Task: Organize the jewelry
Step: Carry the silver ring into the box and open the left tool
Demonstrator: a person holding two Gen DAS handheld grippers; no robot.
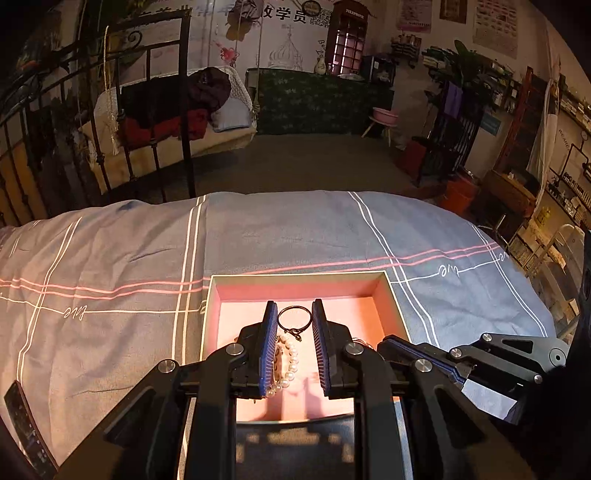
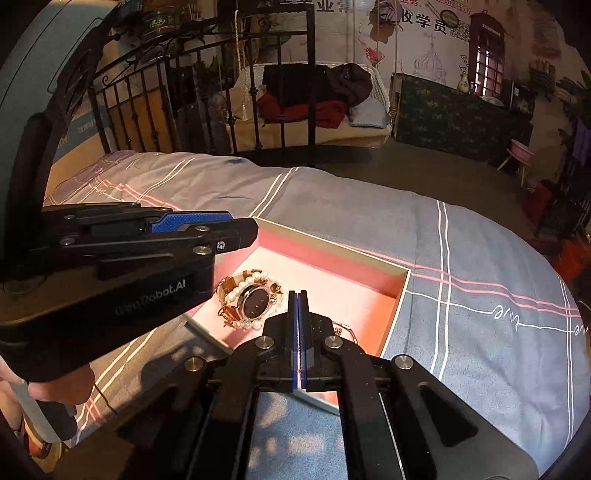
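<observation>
pearl bracelet (image 1: 288,363) half hidden by left tongs (image 1: 294,319) — thin chain (image 2: 345,330) barely legible

A shallow open box (image 2: 400,286) with pink lining is laid on the bedspread. Inside, a pearl bracelet (image 2: 236,291) is curled around a round-faced watch (image 2: 253,300); a thin dark ring (image 1: 294,317) lies at 12 o'clock from them.

A bed (image 1: 295,229) with a grey-blue checked cover fills the foreground under warm, dim light. At 10 o'clock stands a black iron bedframe (image 1: 155,110), beyond it a hanging wicker swing (image 1: 221,107) piled with clothes. The mural wall (image 1: 280,33) spans 12 o'clock; cluttered shelves (image 1: 569,177) line 3 o'clock.
</observation>
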